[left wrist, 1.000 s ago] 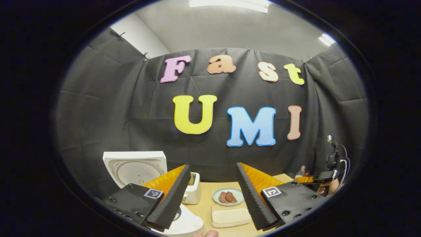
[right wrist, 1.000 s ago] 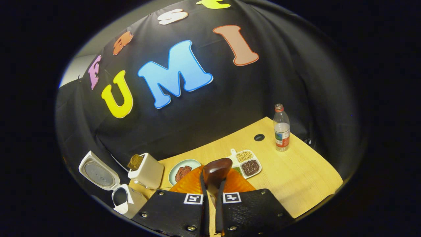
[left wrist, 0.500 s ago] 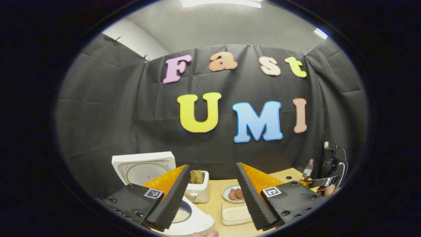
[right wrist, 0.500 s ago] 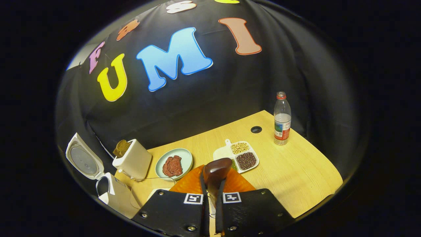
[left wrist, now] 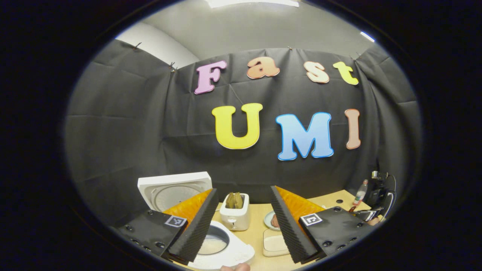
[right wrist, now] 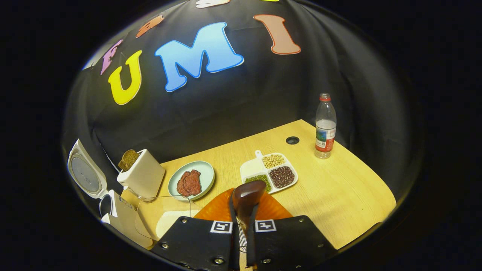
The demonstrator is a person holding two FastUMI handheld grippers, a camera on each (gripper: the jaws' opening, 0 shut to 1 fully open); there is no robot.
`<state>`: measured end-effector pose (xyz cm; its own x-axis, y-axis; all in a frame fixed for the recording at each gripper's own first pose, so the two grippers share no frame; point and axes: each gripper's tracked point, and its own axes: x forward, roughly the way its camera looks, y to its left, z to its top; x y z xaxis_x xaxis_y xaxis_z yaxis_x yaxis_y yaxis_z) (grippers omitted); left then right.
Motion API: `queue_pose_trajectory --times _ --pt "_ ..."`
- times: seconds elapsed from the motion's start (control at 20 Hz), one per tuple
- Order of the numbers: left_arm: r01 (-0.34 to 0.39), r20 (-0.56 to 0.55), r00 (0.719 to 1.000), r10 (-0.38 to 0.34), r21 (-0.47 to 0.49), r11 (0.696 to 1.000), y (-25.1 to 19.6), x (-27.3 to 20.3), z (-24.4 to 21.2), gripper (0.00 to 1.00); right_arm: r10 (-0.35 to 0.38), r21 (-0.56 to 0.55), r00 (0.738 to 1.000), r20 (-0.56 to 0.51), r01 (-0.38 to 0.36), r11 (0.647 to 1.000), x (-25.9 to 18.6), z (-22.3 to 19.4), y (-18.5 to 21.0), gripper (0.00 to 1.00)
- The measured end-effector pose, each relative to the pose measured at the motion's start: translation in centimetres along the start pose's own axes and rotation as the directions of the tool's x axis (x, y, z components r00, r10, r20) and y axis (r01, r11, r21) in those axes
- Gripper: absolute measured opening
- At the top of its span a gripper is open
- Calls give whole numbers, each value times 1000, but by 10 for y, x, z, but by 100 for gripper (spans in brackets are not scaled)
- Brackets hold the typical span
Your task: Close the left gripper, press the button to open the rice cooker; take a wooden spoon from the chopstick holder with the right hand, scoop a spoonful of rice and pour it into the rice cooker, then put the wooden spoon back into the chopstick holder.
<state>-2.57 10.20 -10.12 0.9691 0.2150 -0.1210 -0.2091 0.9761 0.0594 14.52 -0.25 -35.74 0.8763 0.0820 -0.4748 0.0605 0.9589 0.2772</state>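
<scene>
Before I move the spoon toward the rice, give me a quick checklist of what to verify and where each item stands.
1. Rice cooker open: ok, lid stands up and the inner pot shows.
2. Right gripper on the wooden spoon: ok, both fingers pressed on the handle, bowl ahead of them.
3. Spoon loaded: cannot tell, its hollow side is not visible.
4. Rice dish reachable: ok, it sits uncovered beside the cooker.
5. Left gripper out of the way: not ok, it hangs open just above cooker and dish.
6. Toaster cord near the dish: cannot tell if it will snag.
</scene>
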Motion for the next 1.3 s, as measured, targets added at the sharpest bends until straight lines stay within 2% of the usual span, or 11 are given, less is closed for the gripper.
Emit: queue_pose_trajectory --times 0.15,0.25,0.35,0.45,0.55,0.75,0.9,0.95,1.0,1.05,1.3 --pt "15 2 1000 -15 -5 1000 -5 2 0 96 4 27 1000 18 -4 1000 -2 2 -6 11" --pt "40 9 999 -39 -21 999 -13 3 2 97 4 -9 1000 -12 -5 1000 -8 -4 -11 22" --pt "62 16 998 -62 -26 998 -20 6 4 99 -27 -47 999 32 29 998 -18 10 -22 48" --pt "82 31 996 -81 -29 996 -27 7 8 99 -58 -68 993 107 65 996 -33 34 -31 84" --pt "106 42 994 -104 -35 994 -33 10 12 96 -59 -112 981 183 80 990 -53 61 -30 94" --pt "129 62 990 -126 -46 991 -36 16 18 89 -5 -181 939 343 72 981 -94 137 -3 97" --pt "118 59 992 -115 -55 991 -27 28 15 99 72 -255 918 391 33 966 -125 174 32 96" --pt "111 58 992 -108 -56 992 -21 32 16 94 87 -266 911 403 26 964 -133 186 41 97" --pt "103 63 993 -99 -60 993 -14 37 19 89 98 -264 905 414 16 965 -142 195 48 96" --pt "93 71 994 -89 -67 993 -6 42 24 94 108 -256 900 423 5 967 -157 200 53 96" --pt "4 109 994 1 -48 999 49 67 52 94 152 -247 886 438 -44 968 -177 220 79 96"
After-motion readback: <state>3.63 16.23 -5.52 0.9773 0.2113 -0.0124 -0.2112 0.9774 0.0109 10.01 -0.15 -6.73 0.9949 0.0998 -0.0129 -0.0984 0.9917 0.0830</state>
